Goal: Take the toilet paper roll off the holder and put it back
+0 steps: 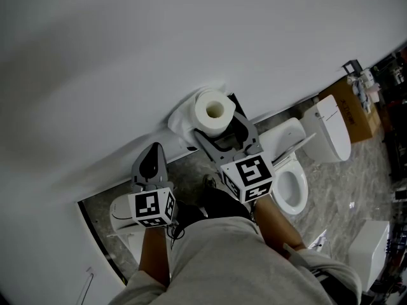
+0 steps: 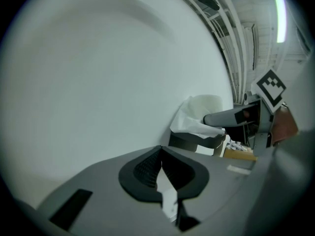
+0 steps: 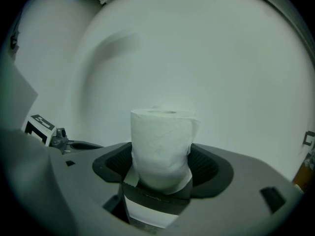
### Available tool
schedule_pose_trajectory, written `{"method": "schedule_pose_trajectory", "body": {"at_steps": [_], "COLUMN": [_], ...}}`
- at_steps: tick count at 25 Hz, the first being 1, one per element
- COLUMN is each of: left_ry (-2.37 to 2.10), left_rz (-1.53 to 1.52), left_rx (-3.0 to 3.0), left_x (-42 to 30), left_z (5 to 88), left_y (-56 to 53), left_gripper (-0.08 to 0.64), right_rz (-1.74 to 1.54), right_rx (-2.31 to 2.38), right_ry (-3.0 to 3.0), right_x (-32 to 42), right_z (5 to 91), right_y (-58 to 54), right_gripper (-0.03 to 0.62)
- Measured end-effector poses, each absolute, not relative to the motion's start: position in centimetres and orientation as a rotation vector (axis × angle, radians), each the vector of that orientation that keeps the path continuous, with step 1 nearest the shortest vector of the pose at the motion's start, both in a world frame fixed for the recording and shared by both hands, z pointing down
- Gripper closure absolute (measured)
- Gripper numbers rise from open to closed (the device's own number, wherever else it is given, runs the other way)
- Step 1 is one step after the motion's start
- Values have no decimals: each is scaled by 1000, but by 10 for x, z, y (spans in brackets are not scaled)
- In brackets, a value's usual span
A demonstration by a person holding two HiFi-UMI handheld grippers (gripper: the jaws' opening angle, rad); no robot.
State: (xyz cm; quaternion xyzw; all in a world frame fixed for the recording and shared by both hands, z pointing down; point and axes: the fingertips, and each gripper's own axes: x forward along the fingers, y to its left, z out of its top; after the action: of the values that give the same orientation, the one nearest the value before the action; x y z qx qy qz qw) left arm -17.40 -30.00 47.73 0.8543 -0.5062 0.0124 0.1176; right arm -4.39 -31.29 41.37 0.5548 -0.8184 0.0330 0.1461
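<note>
Toilet paper roll [image 3: 160, 141] stands upright, pinched at its sides between the two pads of the right gripper [image 1: 224, 131], close to the white wall [image 1: 191, 37] on the far side; a loose sheet [image 1: 180, 123] trails off to its left. To the left and nearer, the left gripper [image 2: 161, 156] has its jaws pressed together with nothing between them. Below on the marbled floor [image 1: 343, 196], a white toilet [image 1: 291, 184] sits at the right with its bowl uncovered. Farther right stands a brown cardboard box [image 1: 355, 110]; small items rest on top, too small to tell.
</note>
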Motion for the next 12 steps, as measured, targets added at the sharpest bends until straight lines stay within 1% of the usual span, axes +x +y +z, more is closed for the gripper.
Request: {"method": "schedule_pose_trajectory", "body": {"at_steps": [12], "left_ry": [-1477], "left_rz": [19], "left_rx": [2517], "left_x": [-182], "left_z": [473], "left_y": [-286], "left_gripper": [549], "right_rz": [192], "right_rx": [1647], "right_ry": [-2424], "right_x": [-42], "right_z": [418], "right_y": [-307], "right_gripper": [241]}}
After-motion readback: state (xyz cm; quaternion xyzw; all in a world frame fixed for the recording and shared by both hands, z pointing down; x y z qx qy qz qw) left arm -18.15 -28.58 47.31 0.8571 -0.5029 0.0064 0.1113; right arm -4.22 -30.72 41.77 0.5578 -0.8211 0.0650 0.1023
